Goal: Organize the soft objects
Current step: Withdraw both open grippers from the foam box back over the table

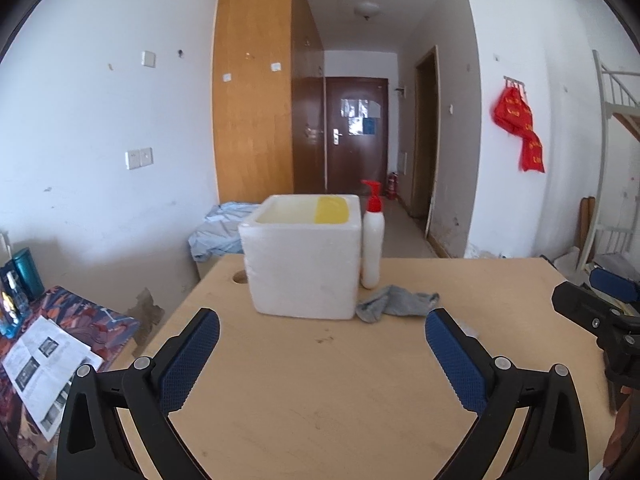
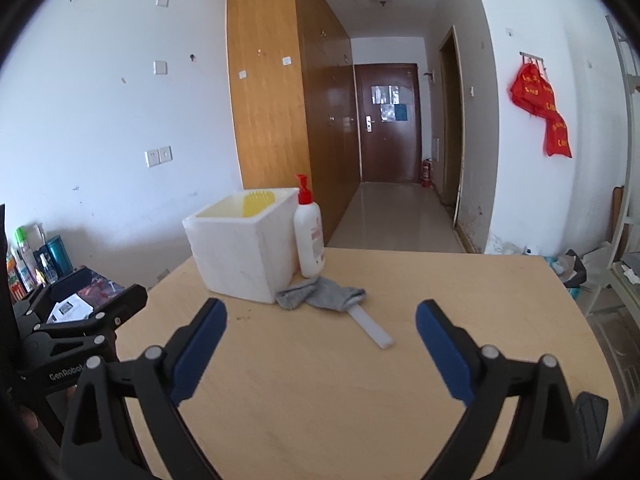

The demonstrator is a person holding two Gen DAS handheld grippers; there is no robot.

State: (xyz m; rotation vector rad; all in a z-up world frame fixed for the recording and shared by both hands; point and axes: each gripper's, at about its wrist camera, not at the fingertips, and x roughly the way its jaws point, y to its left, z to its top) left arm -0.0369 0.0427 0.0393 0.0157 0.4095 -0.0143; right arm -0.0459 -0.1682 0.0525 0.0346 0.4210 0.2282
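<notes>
On a pale wooden table [image 1: 320, 380], both hand-held tools poised with nothing between their pads. At nine o'clock, left gripper [image 1: 322, 330] spread wide above bare wood, blue-padded fingers [image 1: 192, 356] well apart; seen again in the right wrist view as a black frame at the table's left edge [image 2: 80, 320]. Toward twelve o'clock, white foam box [image 1: 304, 256] standing upright, open top showing a yellow item [image 1: 331, 210] inside. Just beside the box at its three o'clock, white pump bottle [image 1: 373, 248] with red dispenser, upright, touching or nearly touching the box wall. At the bottle's foot, crumpled grey sock [image 1: 396, 302] lying flat on the table, one end against the box's lower right corner. From under the sock toward five o'clock, white flat strip [image 2: 370, 328] lying on the wood. At three o'clock, right gripper [image 2: 321, 318] likewise spread wide, empty, short of the sock.
</notes>
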